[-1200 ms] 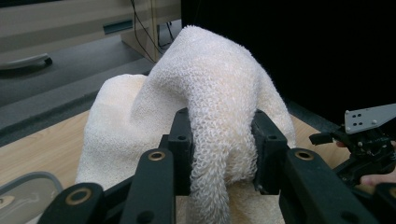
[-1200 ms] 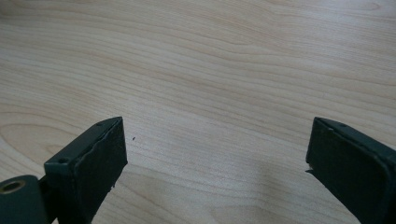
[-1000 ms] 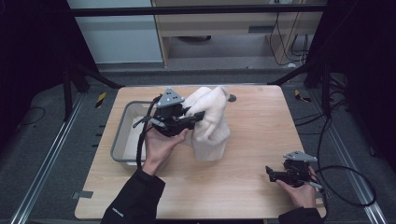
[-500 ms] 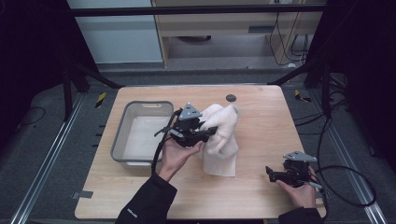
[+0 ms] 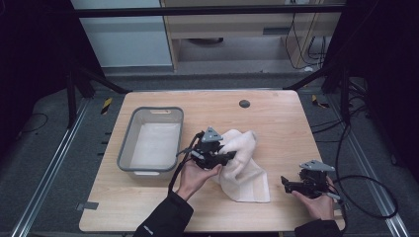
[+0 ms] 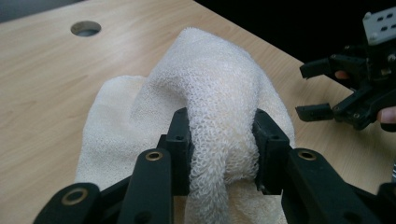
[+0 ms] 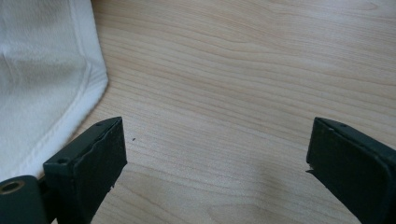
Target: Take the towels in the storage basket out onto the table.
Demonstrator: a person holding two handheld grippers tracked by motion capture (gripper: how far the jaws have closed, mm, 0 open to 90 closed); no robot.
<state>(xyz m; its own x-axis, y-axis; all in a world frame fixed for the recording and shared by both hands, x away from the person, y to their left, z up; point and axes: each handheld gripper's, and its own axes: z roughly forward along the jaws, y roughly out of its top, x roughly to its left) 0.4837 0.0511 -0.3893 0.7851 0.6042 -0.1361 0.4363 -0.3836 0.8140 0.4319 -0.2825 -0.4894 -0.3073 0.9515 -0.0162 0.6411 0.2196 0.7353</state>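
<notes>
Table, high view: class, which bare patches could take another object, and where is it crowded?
Free: the far strip around the round hole, and the front-left corner below the grey bin. Crowded: the middle, with the white towel and left gripper.

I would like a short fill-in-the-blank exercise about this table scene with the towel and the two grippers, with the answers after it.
1. The left gripper is shut on a bunched fold of the white ______.
2. The jaws of the right gripper stand ______, with bare wood between them.
3. The grey tub stands on the table to the ______ of the towel in the high view.
4. Near the table's far edge there is a small round ______.

Missing words: towel; open; left; hole
</notes>
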